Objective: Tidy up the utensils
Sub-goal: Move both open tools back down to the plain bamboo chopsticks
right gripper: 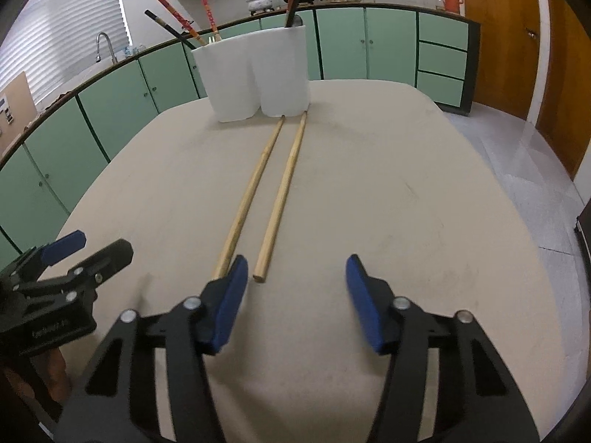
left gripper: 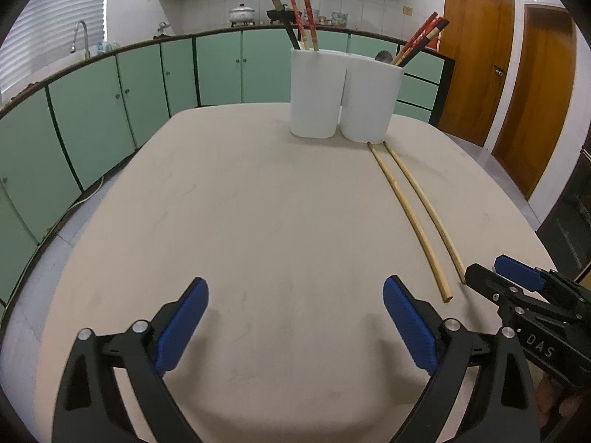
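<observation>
Two bamboo chopsticks point(right gripper: 280, 188) lie side by side on the beige table point(right gripper: 369, 203), running from the white two-cup utensil holder point(right gripper: 255, 74) toward me. They also show in the left wrist view point(left gripper: 417, 214), right of centre, below the holder point(left gripper: 343, 96). The holder has red and black chopsticks point(left gripper: 306, 18) standing in it. My right gripper point(right gripper: 295, 277) is open and empty, its left fingertip beside the chopsticks' near ends. My left gripper point(left gripper: 295, 295) is open and empty over bare table, left of the chopsticks. Each gripper shows in the other's view, the right point(left gripper: 517, 280) and the left point(right gripper: 74, 254).
Green kitchen cabinets point(left gripper: 110, 118) with a sink tap point(left gripper: 81, 37) run behind the table. Wooden doors point(left gripper: 480, 66) stand at the right. The table edge point(right gripper: 535, 258) drops to a tiled floor on the right.
</observation>
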Demonstrator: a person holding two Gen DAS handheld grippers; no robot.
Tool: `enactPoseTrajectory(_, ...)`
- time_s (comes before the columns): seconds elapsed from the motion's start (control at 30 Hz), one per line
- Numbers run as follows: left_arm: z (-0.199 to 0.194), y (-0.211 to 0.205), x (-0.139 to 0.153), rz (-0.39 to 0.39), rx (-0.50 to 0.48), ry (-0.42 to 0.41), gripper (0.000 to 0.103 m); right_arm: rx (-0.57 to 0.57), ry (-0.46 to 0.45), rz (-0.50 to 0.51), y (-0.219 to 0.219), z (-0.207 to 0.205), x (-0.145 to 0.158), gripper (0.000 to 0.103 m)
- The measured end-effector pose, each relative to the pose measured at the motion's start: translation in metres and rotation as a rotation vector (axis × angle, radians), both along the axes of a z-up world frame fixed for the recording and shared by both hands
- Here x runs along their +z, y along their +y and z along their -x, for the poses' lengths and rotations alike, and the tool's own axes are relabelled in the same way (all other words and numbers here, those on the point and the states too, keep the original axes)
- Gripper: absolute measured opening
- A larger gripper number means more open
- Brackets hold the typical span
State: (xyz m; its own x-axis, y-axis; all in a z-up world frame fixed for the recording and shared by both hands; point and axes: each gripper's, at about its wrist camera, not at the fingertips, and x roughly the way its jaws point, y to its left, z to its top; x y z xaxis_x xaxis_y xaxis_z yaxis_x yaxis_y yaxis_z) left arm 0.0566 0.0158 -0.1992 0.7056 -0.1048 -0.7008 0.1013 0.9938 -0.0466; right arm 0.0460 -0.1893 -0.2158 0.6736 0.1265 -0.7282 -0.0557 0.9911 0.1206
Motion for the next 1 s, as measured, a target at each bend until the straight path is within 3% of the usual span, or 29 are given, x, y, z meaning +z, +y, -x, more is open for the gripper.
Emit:
enactPoseTrajectory(0.3,0.004,-0.001,0.001,0.008,0.01,-0.011,0.093,0.01,-0.005,0.027,0.009,-0.004,-0.002,0.04)
enactPoseTrajectory(0.57,0.007,0.003,0.003,0.018,0.027,-0.022,0.093,0.014,0.014,0.067,0.018,-0.01,-0.004,0.02)
enactPoseTrajectory(0.83,0.01,0.004,0.006,0.011,0.031,-0.029,0.093,-0.021,0.008,-0.02,-0.003,-0.006,-0.001,0.023)
enactPoseTrajectory(0.87,0.011,0.004,0.006,0.011,0.031,-0.031,0.093,-0.023,0.003,-0.025,-0.005,-0.004,0.0,0.025)
enactPoseTrajectory(0.93,0.011,0.004,0.006,0.014,0.033,-0.034,0.093,-0.019,-0.003,-0.037,-0.006,-0.002,0.001,0.041)
enactPoseTrajectory(1.0,0.009,0.003,0.005,0.018,0.032,-0.032,0.093,-0.002,-0.008,-0.036,-0.004,-0.002,0.001,0.042)
